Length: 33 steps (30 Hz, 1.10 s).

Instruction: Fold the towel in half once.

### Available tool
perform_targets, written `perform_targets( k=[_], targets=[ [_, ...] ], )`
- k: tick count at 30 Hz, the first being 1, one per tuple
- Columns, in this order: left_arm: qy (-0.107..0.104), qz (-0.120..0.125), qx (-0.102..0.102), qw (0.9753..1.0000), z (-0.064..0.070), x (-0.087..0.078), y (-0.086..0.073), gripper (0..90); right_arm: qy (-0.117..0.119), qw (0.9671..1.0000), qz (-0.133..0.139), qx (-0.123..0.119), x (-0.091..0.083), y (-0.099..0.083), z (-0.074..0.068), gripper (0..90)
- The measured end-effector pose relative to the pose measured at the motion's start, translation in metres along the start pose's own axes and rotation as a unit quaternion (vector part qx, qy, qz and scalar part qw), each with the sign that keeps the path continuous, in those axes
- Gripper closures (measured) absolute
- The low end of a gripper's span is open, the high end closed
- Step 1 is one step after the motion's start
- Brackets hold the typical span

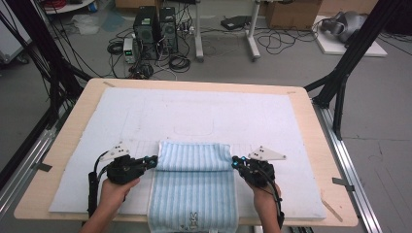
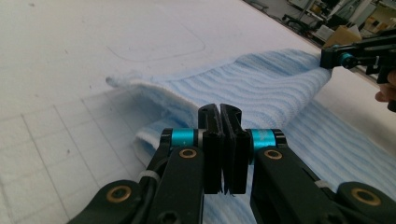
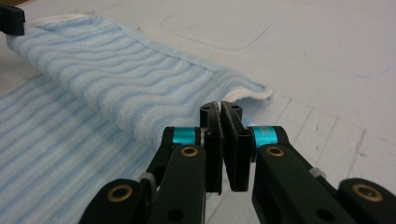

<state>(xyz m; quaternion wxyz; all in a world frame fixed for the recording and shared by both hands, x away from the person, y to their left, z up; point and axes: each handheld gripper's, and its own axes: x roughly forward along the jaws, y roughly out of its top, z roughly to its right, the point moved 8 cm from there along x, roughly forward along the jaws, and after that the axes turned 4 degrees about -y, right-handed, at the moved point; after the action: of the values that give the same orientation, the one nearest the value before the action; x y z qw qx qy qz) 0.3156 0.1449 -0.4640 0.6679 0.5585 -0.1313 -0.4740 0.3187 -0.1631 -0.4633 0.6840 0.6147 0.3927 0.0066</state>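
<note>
Both of my hands enter at the near edge of the bench [image 1: 311, 145], each holding a gripper level with the folded edge of the blue striped towel [image 1: 194, 184]. On the towel's left side, my left gripper [image 1: 154, 160] has its fingers pressed together; in the left gripper view the pads [image 2: 212, 140] meet with no gap that I can see, and I cannot tell whether cloth is caught between them. On the towel's right side, my right gripper [image 1: 234, 161] likewise has its fingers together, the pads [image 3: 233, 140] meeting just beside the towel's white-hemmed corner [image 3: 254, 94]. I see the towel lying on the white mat [image 1: 204, 111], its far part folded back toward me into a rolled edge spanning between the two grippers, its near end with a small rabbit motif [image 1: 192, 221] hanging over the bench edge. Beyond the towel, a faint outlined rectangle [image 1: 193, 127] marks the mat.
</note>
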Motion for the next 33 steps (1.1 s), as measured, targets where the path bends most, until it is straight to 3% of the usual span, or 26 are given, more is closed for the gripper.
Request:
perform_targets(
  k=[2,4,7,10,13,17,20,24,28,30,32,33],
  targets=[
    [-0.005,-0.003,-0.002,1.0000,0.004,-0.002,-0.004,87.2,0.004,1.0000,-0.001,0.001,-0.002,-0.004,-0.003,87.3],
    [-0.005,-0.011,0.008,0.9999,0.008,-0.004,-0.009,87.0,-0.003,0.9999,-0.007,-0.007,-0.005,-0.010,-0.006,86.9],
    [0.023,-0.017,0.030,0.9991,0.009,-0.005,-0.018,82.8,-0.010,0.9998,-0.015,-0.013,-0.007,-0.020,-0.010,82.1],
    [0.047,-0.003,0.030,0.9984,0.004,-0.008,-0.015,55.8,-0.016,0.9998,-0.010,-0.005,-0.008,-0.021,-0.008,70.9],
    [0.050,0.003,0.018,0.9986,-0.006,-0.009,-0.005,42.8,-0.028,0.9996,-0.003,-0.004,-0.008,-0.016,-0.005,64.5],
    [0.061,0.014,-0.011,0.9980,-0.025,-0.007,0.010,39.6,-0.033,0.9994,0.007,0.007,-0.008,-0.010,-0.004,53.6],
    [0.081,0.019,-0.010,0.9965,-0.037,-0.005,0.020,44.6,-0.037,0.9991,0.013,0.015,-0.009,-0.008,-0.003,51.2],
    [0.084,0.010,-0.005,0.9964,-0.048,0.005,0.027,47.6,-0.038,0.9991,0.011,0.012,-0.010,-0.010,-0.002,51.3],
    [0.100,-0.007,-0.018,0.9948,-0.061,0.020,0.022,48.6,-0.038,0.9992,0.009,0.011,-0.010,-0.012,-0.001,51.3],
    [0.106,-0.032,-0.011,0.9938,-0.064,0.027,0.019,49.0,-0.039,0.9991,0.010,0.011,-0.011,-0.011,-0.001,51.3],
    [0.107,-0.041,0.001,0.9934,-0.061,0.034,0.022,49.3,-0.041,0.9991,0.010,0.009,-0.012,-0.011,-0.001,51.3],
    [0.105,-0.046,0.015,0.9933,-0.058,0.039,0.024,49.4,-0.041,0.9990,0.010,0.009,-0.012,-0.012,0.000,51.3]
  ],
)
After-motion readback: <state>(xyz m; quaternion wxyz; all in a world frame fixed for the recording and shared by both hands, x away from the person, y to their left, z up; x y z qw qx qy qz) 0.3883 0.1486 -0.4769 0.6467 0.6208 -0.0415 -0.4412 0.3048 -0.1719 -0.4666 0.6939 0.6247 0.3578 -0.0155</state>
